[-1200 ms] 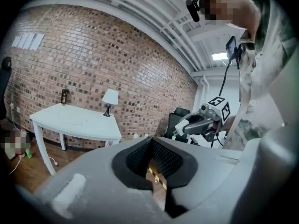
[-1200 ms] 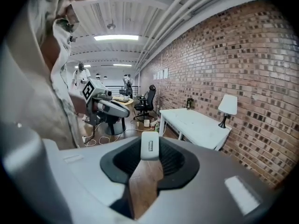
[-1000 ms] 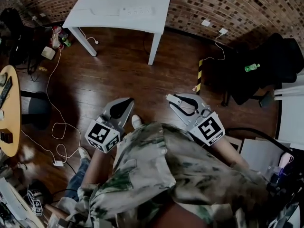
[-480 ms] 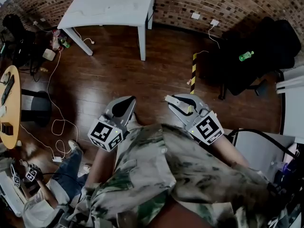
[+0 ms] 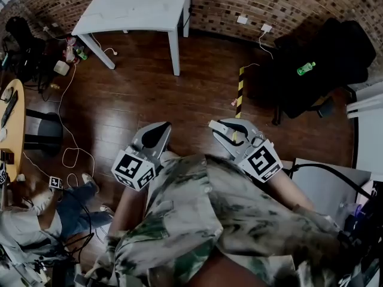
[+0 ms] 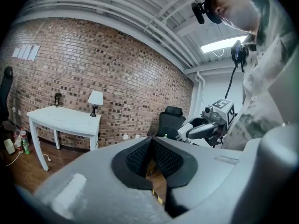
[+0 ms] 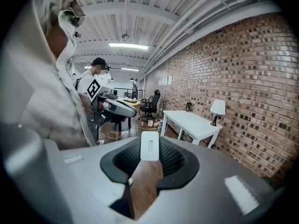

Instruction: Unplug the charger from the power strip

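Observation:
My right gripper (image 5: 222,127) is shut on a small white charger block (image 7: 150,146), which stands upright between its jaw tips with a slot on the face toward the camera. My left gripper (image 5: 157,134) is shut with nothing in it, its ribbed pads (image 6: 140,155) meeting at the tip. I hold both at waist height over the dark wood floor, side by side and pointing toward the white table (image 5: 137,8). I cannot make out a power strip on the table. The left gripper view shows the right gripper (image 6: 205,127) from the side.
A lamp (image 7: 216,108) stands on the white table by the brick wall. A black chair with a green bottle (image 5: 306,68) is at the right. A white plug (image 5: 265,27) sits in a wall socket. A person crouches at lower left (image 5: 66,205) among cables. A round wooden table (image 5: 11,130) is at the left.
The white table has slid up and to the left in the head view. A crouching person has come into view at lower left. Both grippers keep their place and their jaws.

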The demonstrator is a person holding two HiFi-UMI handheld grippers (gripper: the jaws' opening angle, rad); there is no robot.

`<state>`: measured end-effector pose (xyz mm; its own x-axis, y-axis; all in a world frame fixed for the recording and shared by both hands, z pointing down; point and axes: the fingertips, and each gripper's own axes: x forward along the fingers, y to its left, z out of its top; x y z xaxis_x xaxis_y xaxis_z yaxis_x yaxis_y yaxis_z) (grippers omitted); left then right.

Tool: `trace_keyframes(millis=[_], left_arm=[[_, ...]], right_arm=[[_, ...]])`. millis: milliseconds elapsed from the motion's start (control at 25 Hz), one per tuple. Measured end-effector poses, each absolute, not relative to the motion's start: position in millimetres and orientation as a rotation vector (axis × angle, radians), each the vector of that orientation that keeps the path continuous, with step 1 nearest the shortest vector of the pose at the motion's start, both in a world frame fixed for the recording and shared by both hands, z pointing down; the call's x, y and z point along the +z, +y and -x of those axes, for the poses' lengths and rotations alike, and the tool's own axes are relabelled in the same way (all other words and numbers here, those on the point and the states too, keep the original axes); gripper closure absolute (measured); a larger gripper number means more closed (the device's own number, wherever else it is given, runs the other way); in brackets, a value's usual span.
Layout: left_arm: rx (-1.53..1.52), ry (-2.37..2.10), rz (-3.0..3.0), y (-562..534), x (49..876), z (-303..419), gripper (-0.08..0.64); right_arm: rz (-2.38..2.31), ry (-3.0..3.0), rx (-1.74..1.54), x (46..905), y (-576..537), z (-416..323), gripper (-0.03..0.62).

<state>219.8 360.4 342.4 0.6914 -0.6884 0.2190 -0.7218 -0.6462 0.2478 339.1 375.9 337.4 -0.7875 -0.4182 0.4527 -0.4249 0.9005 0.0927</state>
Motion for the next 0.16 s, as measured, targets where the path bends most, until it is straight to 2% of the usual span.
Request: trace_keyframes(millis=[160], left_arm=[[0.154,-1.113,-2.583,361.8,347.9,-217.5,0.557]], right_arm=[[-0.599,-2.585,0.003,341.8,376.3,-339.3,0.486]])
